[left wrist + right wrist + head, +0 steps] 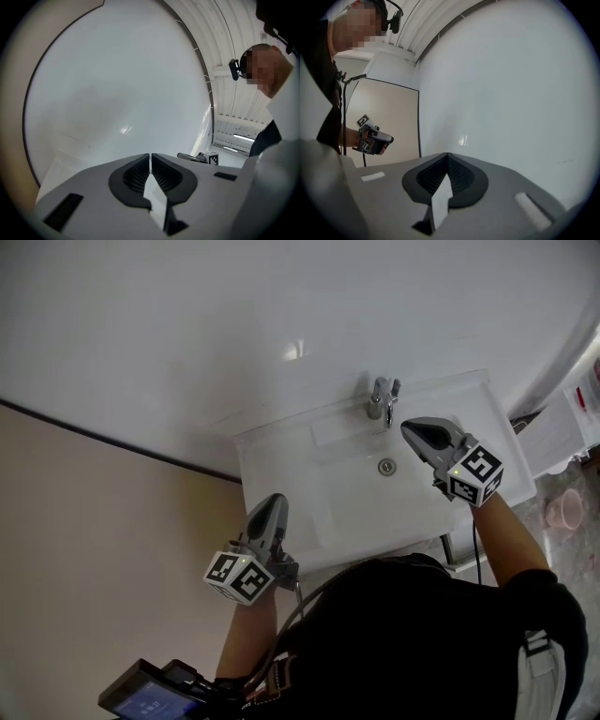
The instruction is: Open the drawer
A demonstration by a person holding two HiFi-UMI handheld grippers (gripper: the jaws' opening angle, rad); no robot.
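Both of your tools are clenched empty: left gripper [273, 504] at the sink's [281, 442] front-left rim, right gripper [413, 431] beside its tap [382, 399], probably merely carried; no drawer shows.

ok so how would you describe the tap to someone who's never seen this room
Start at the white rectangular basin. At the middle of its back edge stands the tap. It is the only shiny metal piece that rises upright, unlike the flat round drain set in the bowl just in front of it.
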